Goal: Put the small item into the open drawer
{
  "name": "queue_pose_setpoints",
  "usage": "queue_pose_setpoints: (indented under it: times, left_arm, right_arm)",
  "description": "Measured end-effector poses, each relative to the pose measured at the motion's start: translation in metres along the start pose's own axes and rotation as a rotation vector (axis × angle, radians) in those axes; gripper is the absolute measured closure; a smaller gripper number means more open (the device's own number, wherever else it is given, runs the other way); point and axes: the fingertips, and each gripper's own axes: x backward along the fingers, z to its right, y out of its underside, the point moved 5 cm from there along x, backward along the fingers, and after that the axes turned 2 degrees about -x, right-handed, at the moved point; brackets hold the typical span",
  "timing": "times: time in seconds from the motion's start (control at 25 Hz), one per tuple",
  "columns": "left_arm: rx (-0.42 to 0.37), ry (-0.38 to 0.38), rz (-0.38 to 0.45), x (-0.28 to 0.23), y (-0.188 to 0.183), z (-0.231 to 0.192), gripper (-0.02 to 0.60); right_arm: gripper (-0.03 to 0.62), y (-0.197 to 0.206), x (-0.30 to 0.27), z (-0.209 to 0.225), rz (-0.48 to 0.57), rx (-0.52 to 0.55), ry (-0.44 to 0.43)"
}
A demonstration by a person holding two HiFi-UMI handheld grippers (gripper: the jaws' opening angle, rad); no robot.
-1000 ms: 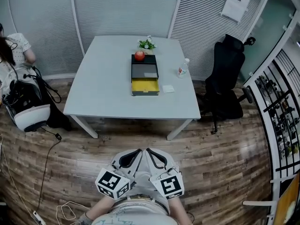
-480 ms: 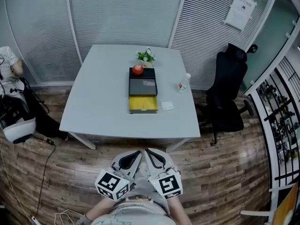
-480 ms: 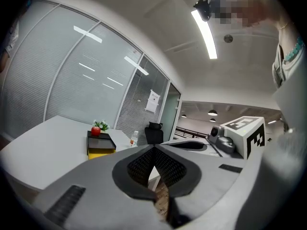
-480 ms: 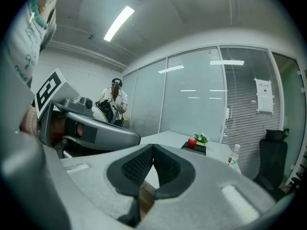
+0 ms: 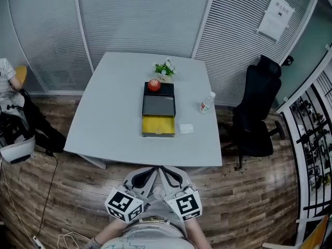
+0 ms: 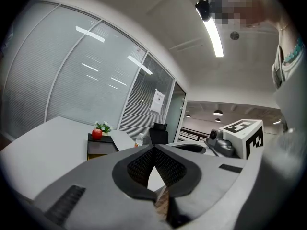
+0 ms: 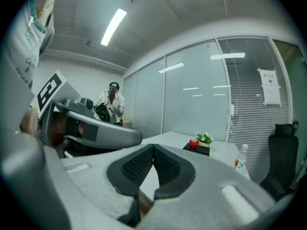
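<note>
A small white item (image 5: pixel 186 129) lies on the grey table (image 5: pixel 109 113), just right of the open yellow drawer (image 5: pixel 158 124). The drawer sticks out of a black box (image 5: pixel 158 105) that carries a red apple (image 5: pixel 154 85). My left gripper (image 5: pixel 153 167) and right gripper (image 5: pixel 164 167) are held close to my body at the bottom of the head view, short of the table's near edge. Both are shut with nothing in them. The left gripper (image 6: pixel 153 147) points towards the box (image 6: pixel 100 146) far off. The right gripper (image 7: pixel 153 146) sees the apple (image 7: pixel 194 143) in the distance.
A small plant (image 5: pixel 165 69) stands behind the box and a water bottle (image 5: pixel 206 103) stands to its right. A black office chair (image 5: pixel 259 118) is at the table's right side. A seated person (image 5: pixel 8 77) and bags (image 5: pixel 18 134) are at the left, with cables on the wooden floor.
The table has drawn nearer and lower in the head view as I walk towards it. Both grippers stay shut and held in the same place before my body.
</note>
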Motion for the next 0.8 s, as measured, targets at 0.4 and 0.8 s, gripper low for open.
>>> queue_pose_setpoints:
  times: [0.4,0.8]
  left_arm:
    - [0.004,-0.021,-0.013,-0.065,-0.005,-0.015,0.584]
    - [0.004,-0.042,-0.030,-0.098,-0.005,-0.029,0.584]
  right_arm:
    - [0.591,0.002,-0.019,0.066,0.004,0.003,0.036]
    - [0.591,0.004,-0.043,0.099,-0.002,0.031,-0.014]
